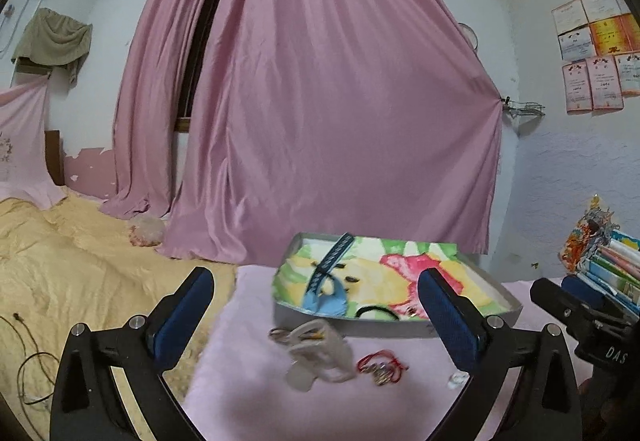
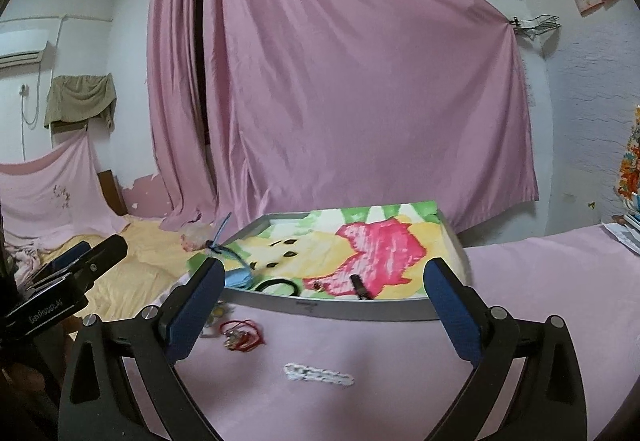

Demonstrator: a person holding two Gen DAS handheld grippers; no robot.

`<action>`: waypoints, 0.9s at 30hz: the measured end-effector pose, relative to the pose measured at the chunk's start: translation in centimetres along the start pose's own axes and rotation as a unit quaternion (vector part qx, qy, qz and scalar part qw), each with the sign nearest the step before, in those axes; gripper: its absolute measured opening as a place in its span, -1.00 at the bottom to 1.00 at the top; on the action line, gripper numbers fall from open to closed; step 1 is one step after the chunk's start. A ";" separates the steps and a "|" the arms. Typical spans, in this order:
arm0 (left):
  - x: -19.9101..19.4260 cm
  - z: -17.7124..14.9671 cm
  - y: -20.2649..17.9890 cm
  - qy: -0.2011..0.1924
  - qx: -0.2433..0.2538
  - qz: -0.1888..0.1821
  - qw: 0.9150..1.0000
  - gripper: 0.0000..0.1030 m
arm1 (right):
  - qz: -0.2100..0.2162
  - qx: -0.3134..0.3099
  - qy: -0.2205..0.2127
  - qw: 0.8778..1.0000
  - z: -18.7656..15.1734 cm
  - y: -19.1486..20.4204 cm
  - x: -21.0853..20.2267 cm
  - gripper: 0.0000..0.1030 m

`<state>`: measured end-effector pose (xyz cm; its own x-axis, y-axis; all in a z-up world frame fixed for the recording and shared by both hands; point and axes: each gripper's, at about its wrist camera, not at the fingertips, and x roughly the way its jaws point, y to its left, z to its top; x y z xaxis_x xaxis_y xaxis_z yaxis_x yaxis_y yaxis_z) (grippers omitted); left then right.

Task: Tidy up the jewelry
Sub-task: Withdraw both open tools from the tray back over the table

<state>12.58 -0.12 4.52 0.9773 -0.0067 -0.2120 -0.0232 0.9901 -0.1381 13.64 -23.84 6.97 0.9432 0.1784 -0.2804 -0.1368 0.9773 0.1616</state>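
Observation:
A shallow grey tray (image 1: 360,325) (image 2: 340,310) lined with a bright cartoon cloth sits on the pink tabletop. Inside it lie a blue patterned ribbon with a pale blue piece (image 1: 332,265) (image 2: 236,275), a black hair tie (image 1: 378,311) (image 2: 278,286) and a small dark clip (image 2: 362,288). In front of the tray rest a red cord bracelet with charms (image 1: 382,365) (image 2: 242,333), a whitish tangle of jewelry (image 1: 316,353) and a white chain (image 2: 318,373). My left gripper (image 1: 316,307) is open above the tangle, holding nothing. My right gripper (image 2: 326,303) is open over the tray's front wall, holding nothing.
A yellow blanket (image 1: 80,265) covers the bed to the left, with a thin cable (image 1: 28,361) on it. Pink curtains (image 1: 320,101) hang behind the table. A stack of books (image 1: 608,269) stands at the right edge. The other gripper (image 1: 580,313) shows at each frame's side.

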 end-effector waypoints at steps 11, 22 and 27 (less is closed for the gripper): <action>0.9 -0.9 3.5 0.043 -0.008 0.007 0.999 0.99 | 0.002 -0.016 0.030 0.999 -0.9 2.2 1.7 0.90; 3.8 -1.6 4.8 0.130 -0.018 -0.042 0.990 0.99 | 0.021 -0.047 0.109 0.993 -1.4 3.8 4.3 0.89; 4.7 -2.1 4.9 0.160 -0.023 -0.068 0.985 0.77 | 0.039 -0.056 0.147 0.987 -1.8 4.4 5.6 0.31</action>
<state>16.64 4.42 0.85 0.8562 -0.1895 -0.4807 0.0861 0.9696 -0.2288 17.79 -18.35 4.42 0.8014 0.2637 -0.5369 -0.2544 0.9626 0.0931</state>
